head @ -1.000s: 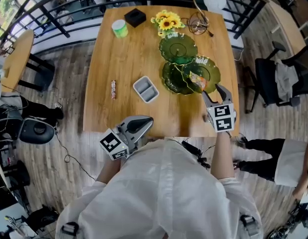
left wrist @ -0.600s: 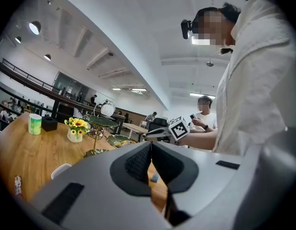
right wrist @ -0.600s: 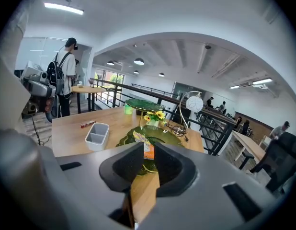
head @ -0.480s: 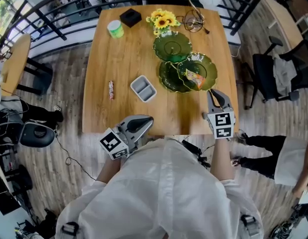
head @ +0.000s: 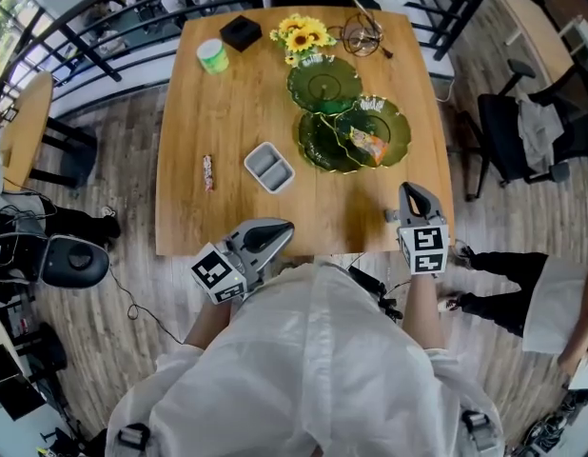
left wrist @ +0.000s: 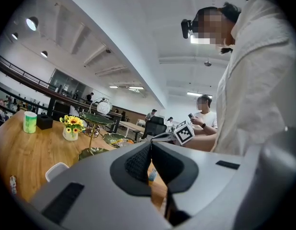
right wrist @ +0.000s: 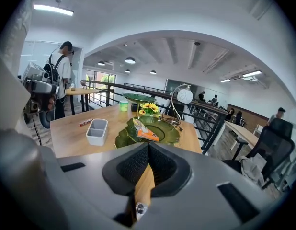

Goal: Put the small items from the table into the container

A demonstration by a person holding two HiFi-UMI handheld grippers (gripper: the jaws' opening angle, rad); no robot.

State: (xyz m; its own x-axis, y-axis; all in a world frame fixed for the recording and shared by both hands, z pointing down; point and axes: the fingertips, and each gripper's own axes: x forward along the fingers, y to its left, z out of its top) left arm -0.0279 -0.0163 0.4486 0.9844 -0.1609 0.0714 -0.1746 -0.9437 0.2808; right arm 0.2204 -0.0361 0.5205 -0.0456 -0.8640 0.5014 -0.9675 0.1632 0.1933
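Note:
An orange snack packet (head: 369, 147) lies in the green leaf-shaped dish (head: 394, 120) at the table's right, and it also shows in the right gripper view as the packet (right wrist: 147, 133). A grey two-compartment tray (head: 268, 168) sits empty mid-table, with a wrapped candy bar (head: 207, 171) to its left. My right gripper (head: 409, 191) hovers near the front right edge, back from the dish, with its jaws shut on nothing (right wrist: 148, 147). A small bottle-like item (head: 389, 216) rests just left of it. My left gripper (head: 281, 229) is held level at the front edge, shut and empty (left wrist: 151, 145).
Two more green dishes (head: 323, 84) overlap beside the leaf dish. At the far edge stand a sunflower vase (head: 299, 34), a green cup (head: 212, 55), a black box (head: 241, 32) and a wire lamp stand (head: 362, 36). A railing borders the table's far side.
My right gripper stood open beside the packet on the dish. It has drawn back toward the front edge and shut empty. The left gripper has kept still.

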